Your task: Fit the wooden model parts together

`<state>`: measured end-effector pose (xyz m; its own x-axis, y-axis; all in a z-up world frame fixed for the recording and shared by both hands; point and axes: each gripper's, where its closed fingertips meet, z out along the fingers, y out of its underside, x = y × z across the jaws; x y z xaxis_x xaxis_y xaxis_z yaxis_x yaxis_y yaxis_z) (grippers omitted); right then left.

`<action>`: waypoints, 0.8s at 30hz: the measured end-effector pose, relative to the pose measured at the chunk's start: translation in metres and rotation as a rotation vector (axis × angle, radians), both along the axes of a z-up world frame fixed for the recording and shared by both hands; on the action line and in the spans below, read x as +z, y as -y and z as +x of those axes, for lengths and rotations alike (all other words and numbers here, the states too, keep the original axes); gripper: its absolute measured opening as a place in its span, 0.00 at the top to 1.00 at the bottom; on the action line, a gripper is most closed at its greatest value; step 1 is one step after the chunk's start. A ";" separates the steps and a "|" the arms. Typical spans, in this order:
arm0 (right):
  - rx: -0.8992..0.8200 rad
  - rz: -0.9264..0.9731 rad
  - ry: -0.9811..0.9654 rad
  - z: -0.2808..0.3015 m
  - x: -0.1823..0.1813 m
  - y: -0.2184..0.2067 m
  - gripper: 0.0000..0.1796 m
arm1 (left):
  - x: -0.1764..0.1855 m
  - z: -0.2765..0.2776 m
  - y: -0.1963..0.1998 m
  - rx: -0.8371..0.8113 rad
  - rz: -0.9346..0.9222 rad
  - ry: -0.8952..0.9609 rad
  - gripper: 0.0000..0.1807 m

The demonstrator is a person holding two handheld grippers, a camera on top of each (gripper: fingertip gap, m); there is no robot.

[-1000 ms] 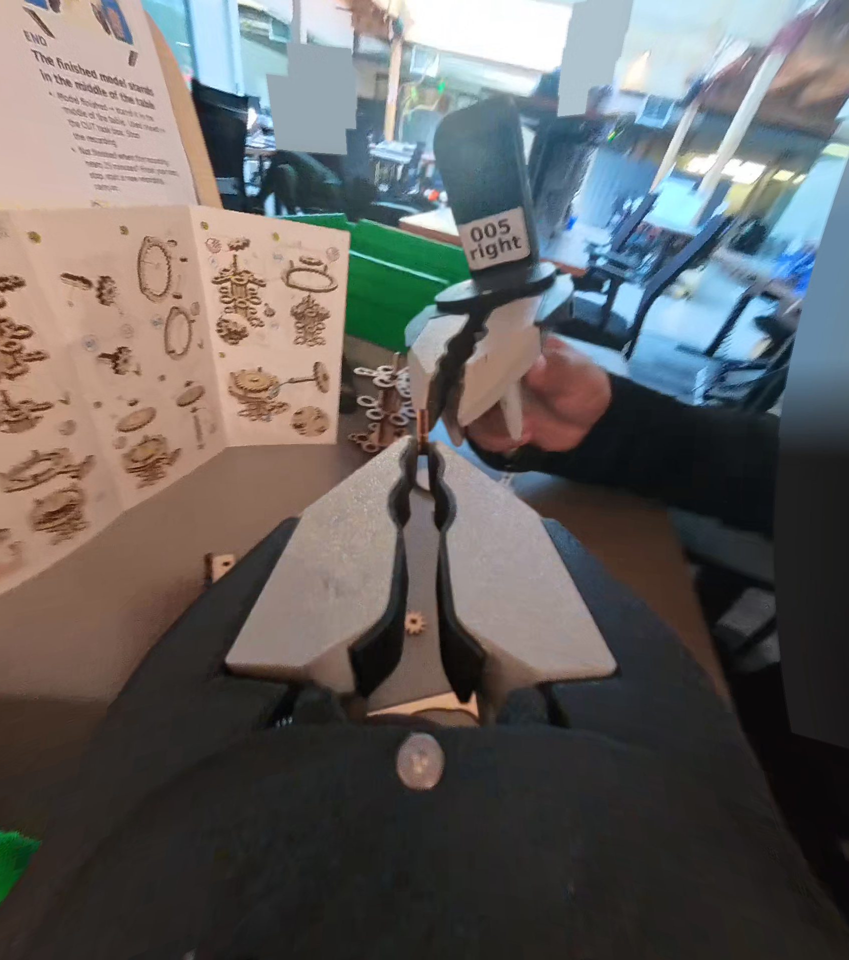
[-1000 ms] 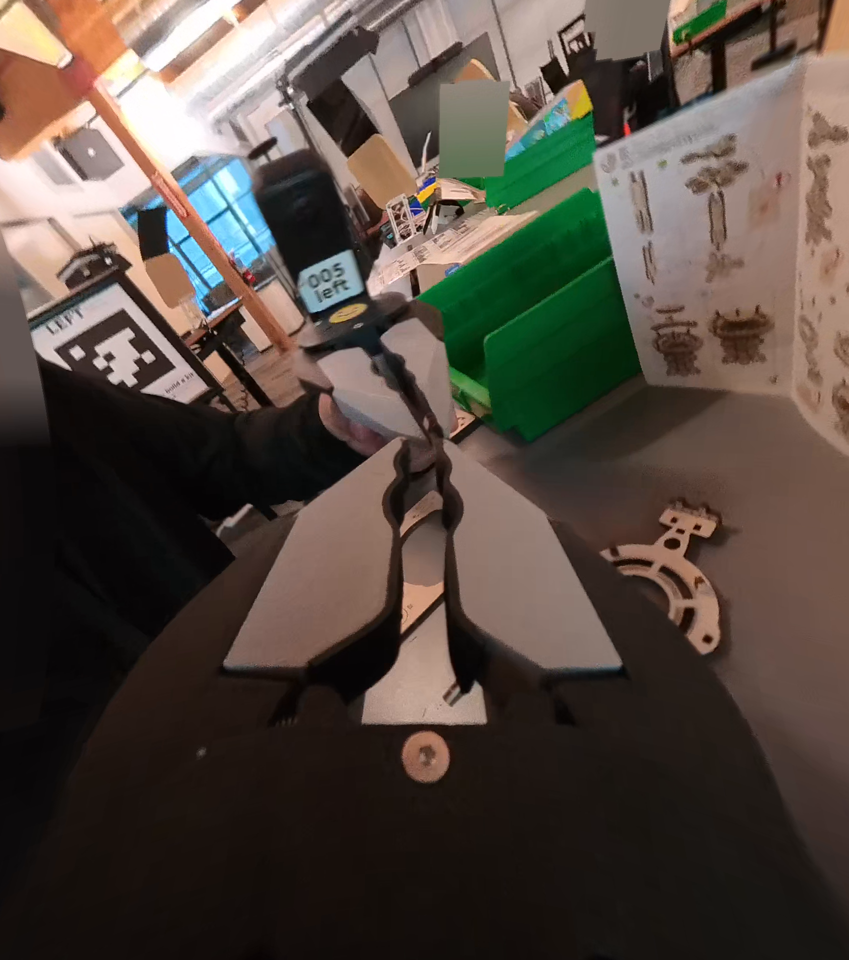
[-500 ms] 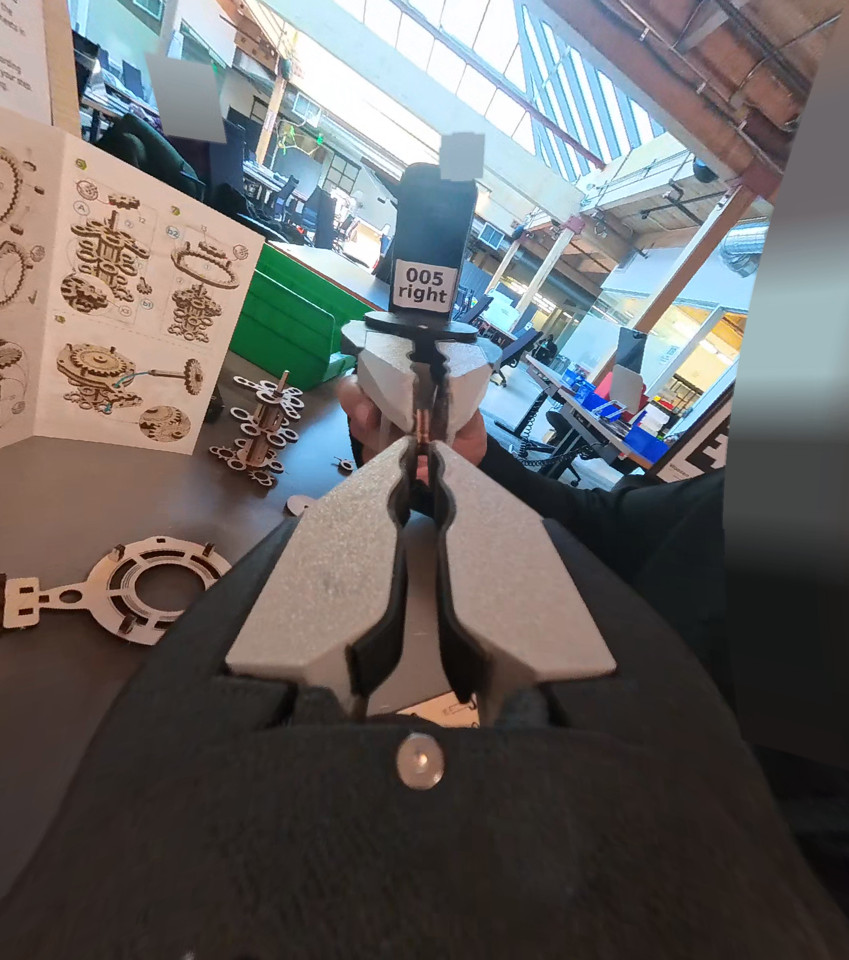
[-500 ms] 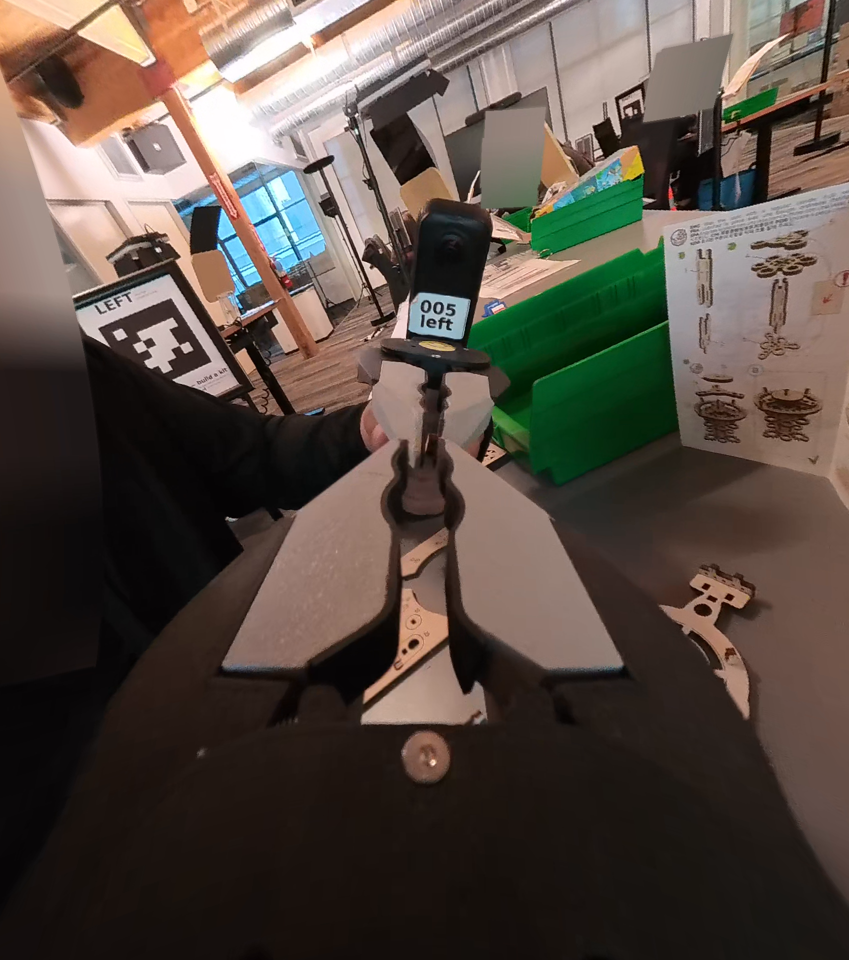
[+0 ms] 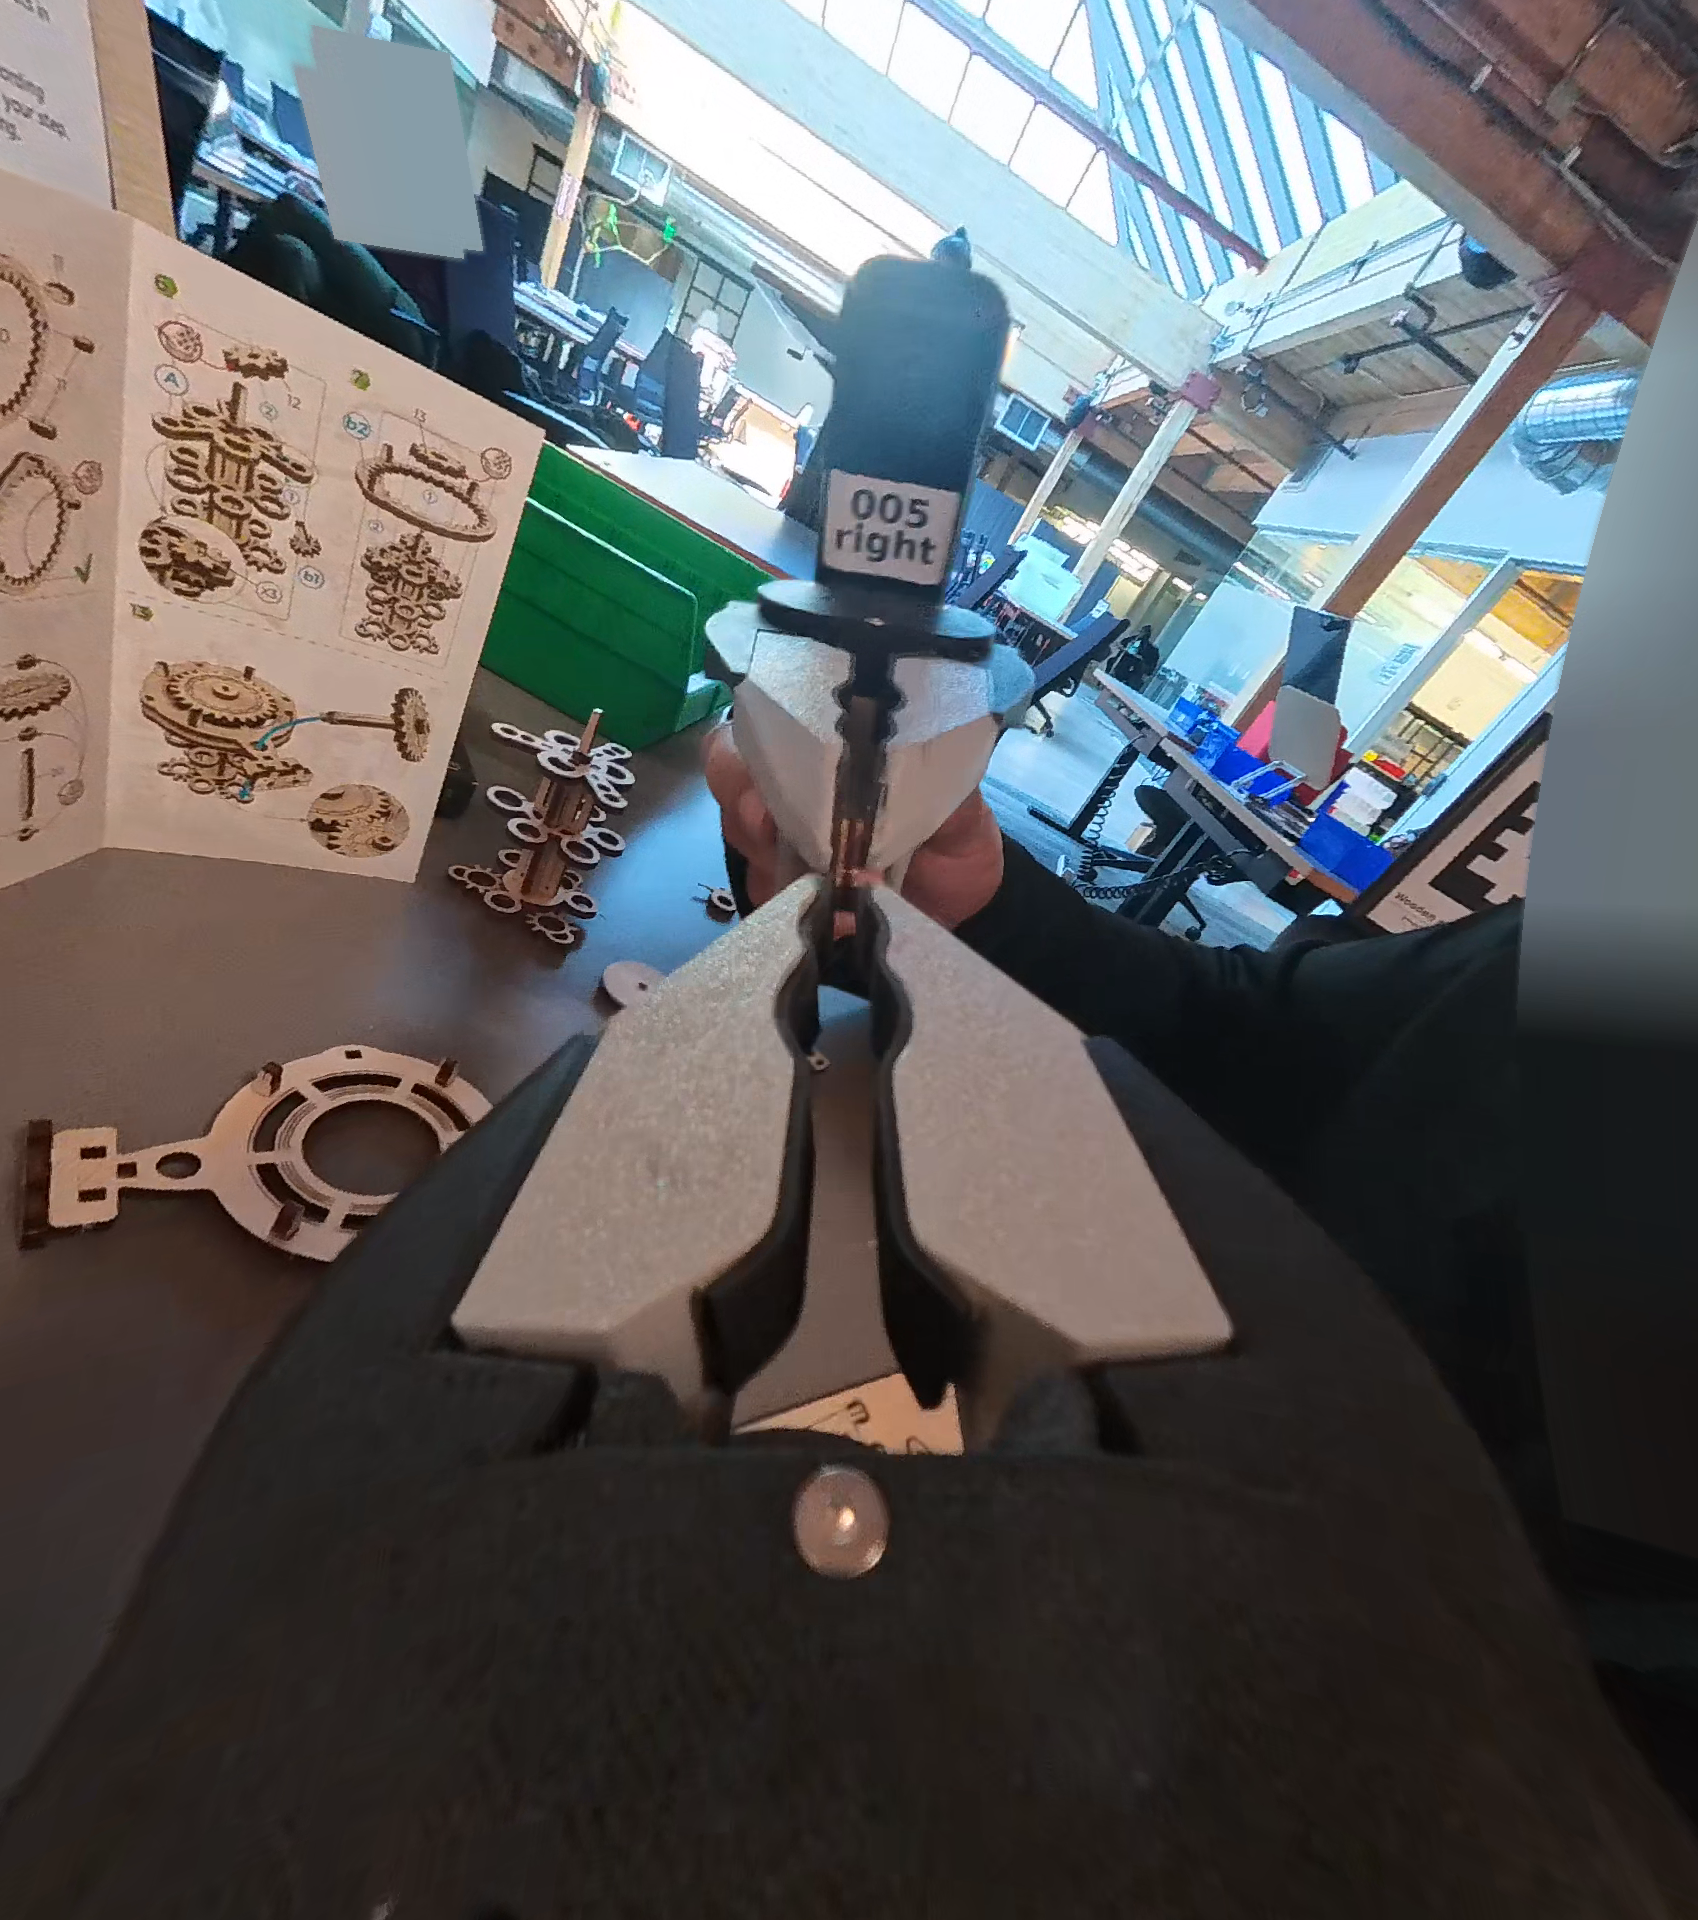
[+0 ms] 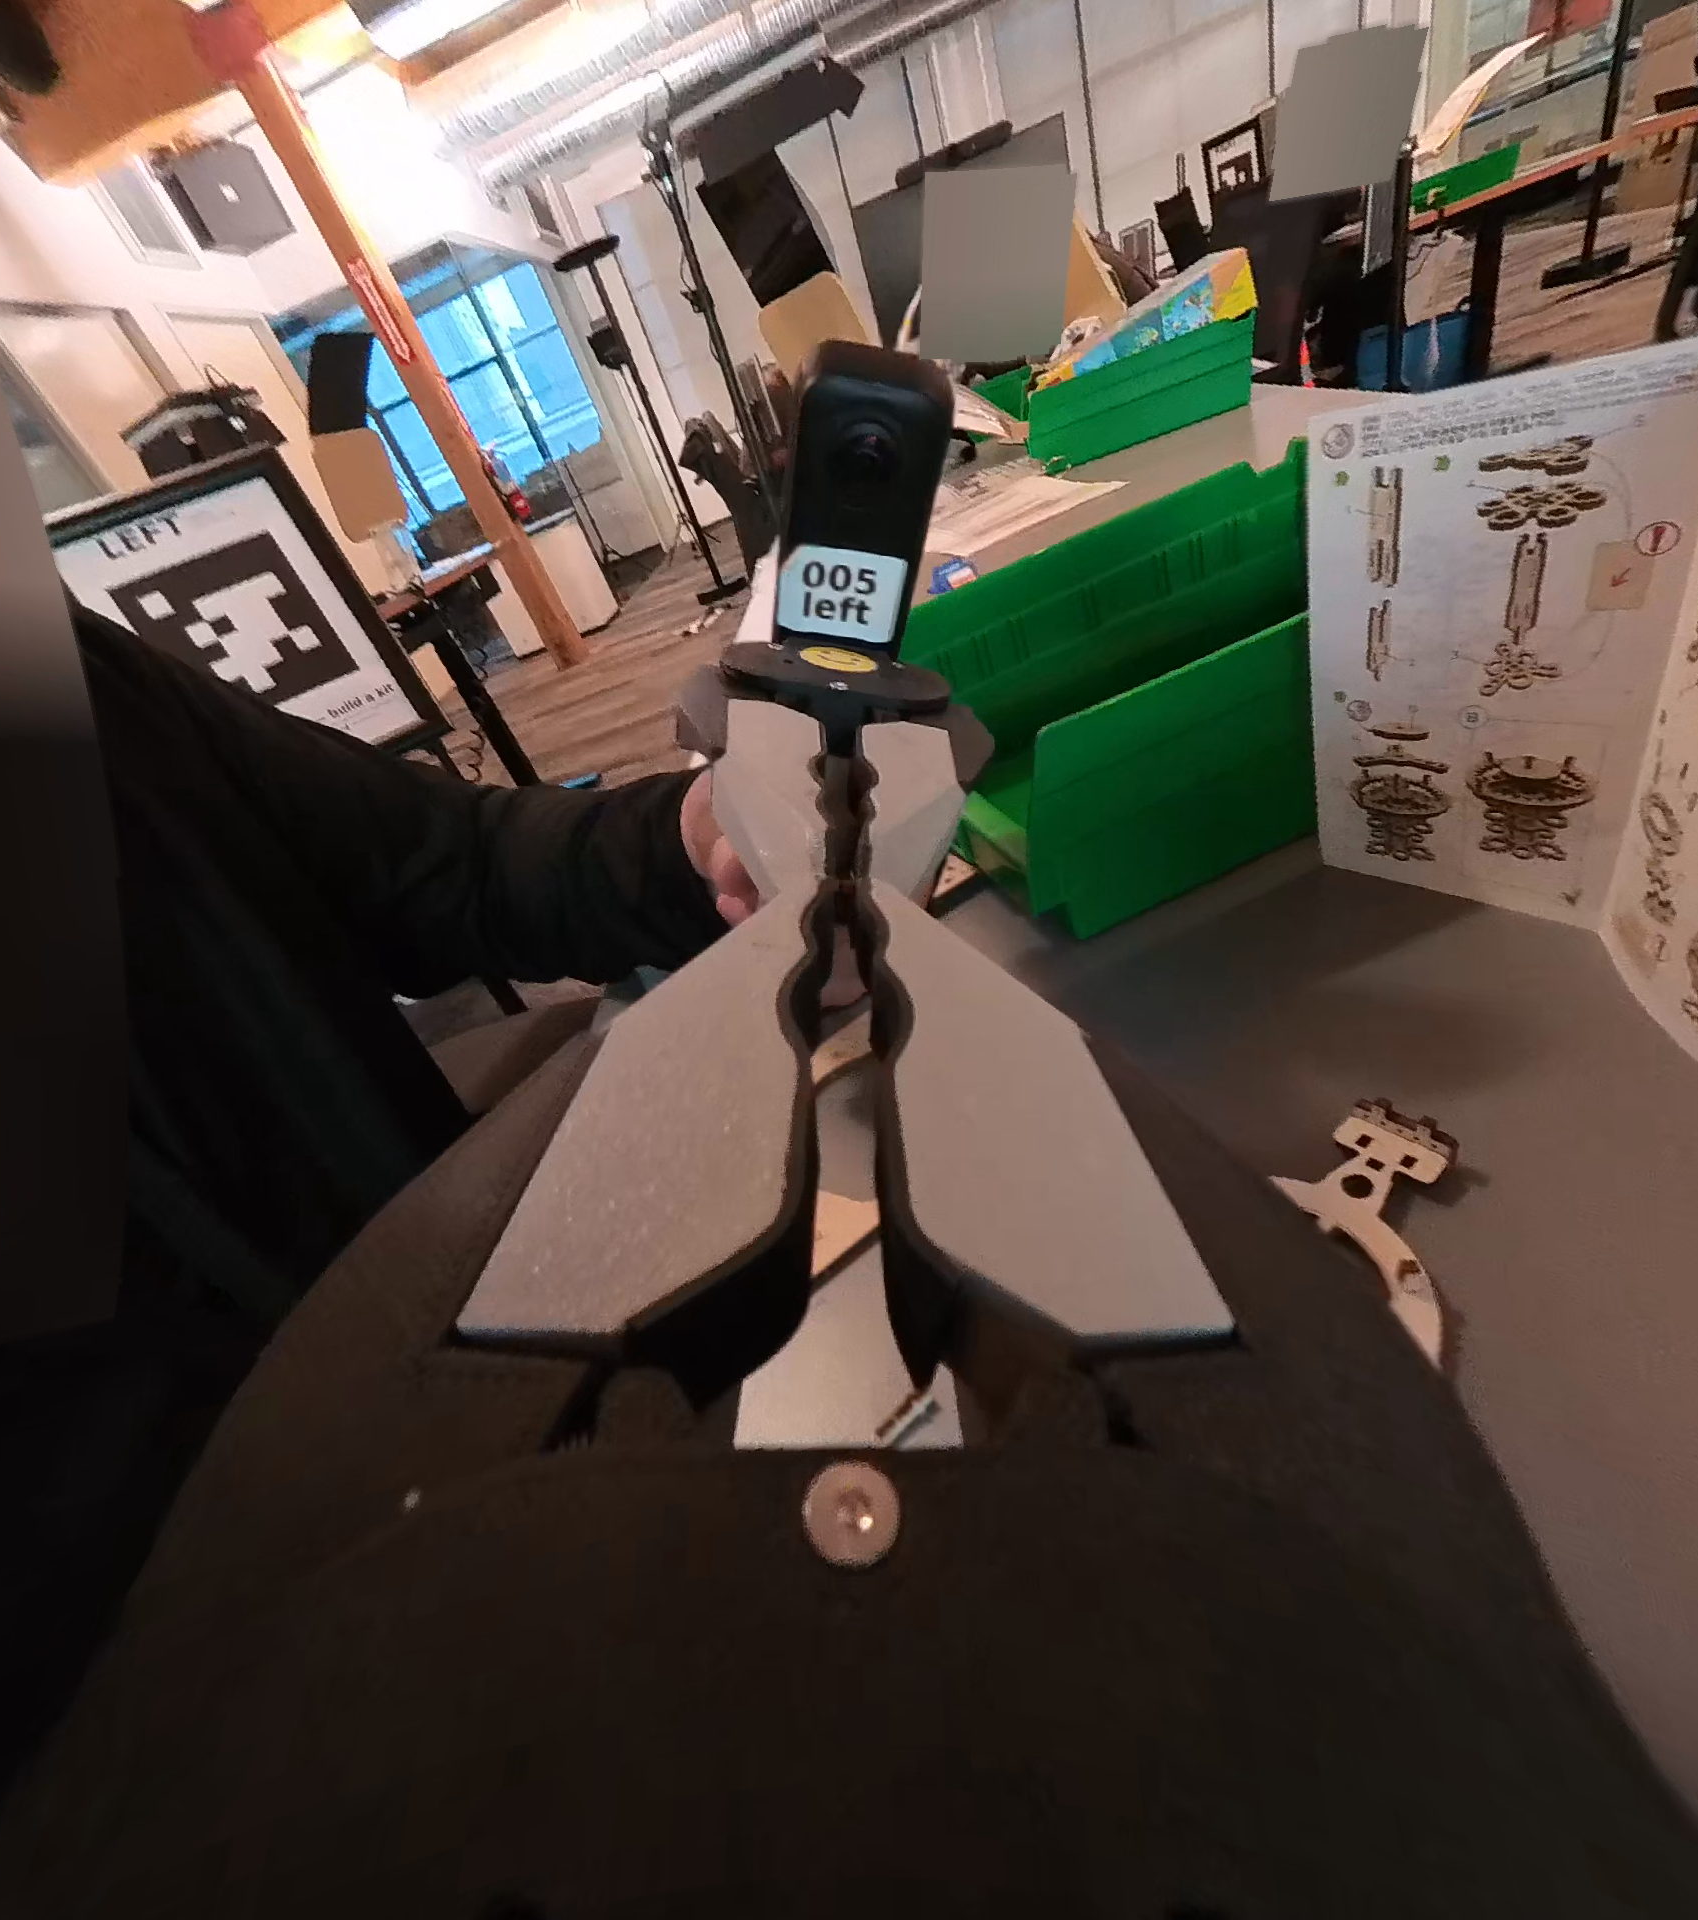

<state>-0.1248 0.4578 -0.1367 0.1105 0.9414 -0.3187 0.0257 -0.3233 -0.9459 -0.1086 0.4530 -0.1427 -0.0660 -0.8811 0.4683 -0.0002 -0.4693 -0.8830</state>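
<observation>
My two grippers are held above the grey table [image 5: 97, 987] and face each other tip to tip. In the left wrist view my left gripper [image 5: 840, 899] is shut, seemingly on a small wooden pin hidden at its tips. My right gripper [image 5: 853, 847] points back at it, shut on a thin wooden part [image 5: 855, 800] seen edge-on in its jaws. The part's end touches the left tips. In the right wrist view my right gripper [image 6: 840, 904] meets the left gripper [image 6: 843, 868] the same way. Hands in black sleeves hold both.
A wooden ring part with an arm [image 5: 232, 1153] lies on the table and also shows in the right wrist view [image 6: 1375, 1205]. A tiered wooden subassembly [image 5: 554, 821] and a small disc [image 5: 632, 982] lie behind it. A folded instruction sheet [image 5: 201, 582] and green bins [image 6: 1136, 727] stand at the back. My two grippers' fingertips are within a few centimetres of each other. Left tips and right tips are each some 20 cm from the tiered wooden subassembly [image 5: 554, 821].
Both grippers swung from an angled meeting into a straight head-on line and came closer. The pin that stood clear on the left tips now meets the right gripper's jaws.
</observation>
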 end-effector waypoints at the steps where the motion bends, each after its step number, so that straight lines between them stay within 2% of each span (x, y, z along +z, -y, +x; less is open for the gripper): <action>1: -0.006 -0.007 0.006 0.000 -0.001 -0.001 1.00 | -0.002 0.000 -0.001 0.008 0.011 -0.015 1.00; 6: -0.019 -0.135 -0.041 0.009 -0.005 -0.013 1.00 | -0.019 0.002 -0.003 0.049 0.155 -0.152 0.93; 8: -0.024 -0.160 -0.052 0.012 -0.006 -0.015 1.00 | -0.022 0.003 -0.002 0.061 0.204 -0.180 0.93; 16: -0.046 -0.116 0.040 0.012 -0.018 -0.017 1.00 | -0.039 -0.003 -0.016 0.135 0.311 -0.331 0.94; 24: -0.051 -0.078 0.104 0.009 -0.027 -0.015 1.00 | -0.048 -0.002 -0.016 0.138 0.319 -0.372 0.95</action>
